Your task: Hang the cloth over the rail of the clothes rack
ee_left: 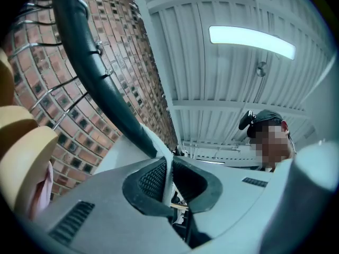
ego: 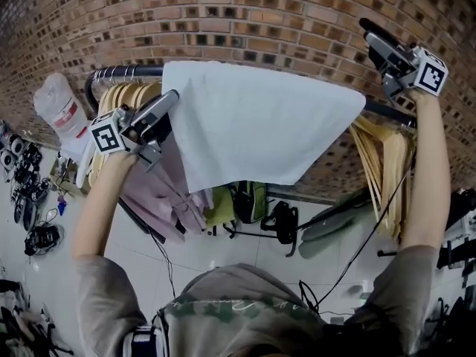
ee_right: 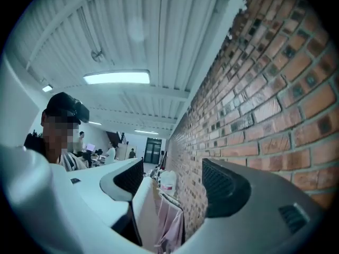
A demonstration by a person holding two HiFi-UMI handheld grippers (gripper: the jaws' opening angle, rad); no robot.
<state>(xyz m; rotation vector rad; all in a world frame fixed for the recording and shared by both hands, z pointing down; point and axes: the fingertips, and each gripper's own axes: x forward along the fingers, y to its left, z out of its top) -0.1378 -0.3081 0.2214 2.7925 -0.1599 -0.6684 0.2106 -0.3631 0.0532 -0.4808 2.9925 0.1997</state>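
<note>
From the head view, the white cloth (ego: 260, 125) drapes the rail (ego: 123, 71), its long axis running nine to three. The left tongs (ego: 172, 97) pinch its nine-o'clock edge; the right tongs (ego: 368, 28) hover at two o'clock, well clear.

Left gripper view: the jaws are clamped on the cloth's edge.

Right gripper view: the jaws are apart, holding nothing.

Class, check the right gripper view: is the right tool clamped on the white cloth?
No: the right tool stands open, its jaws wide apart and pressing on nothing.
</note>
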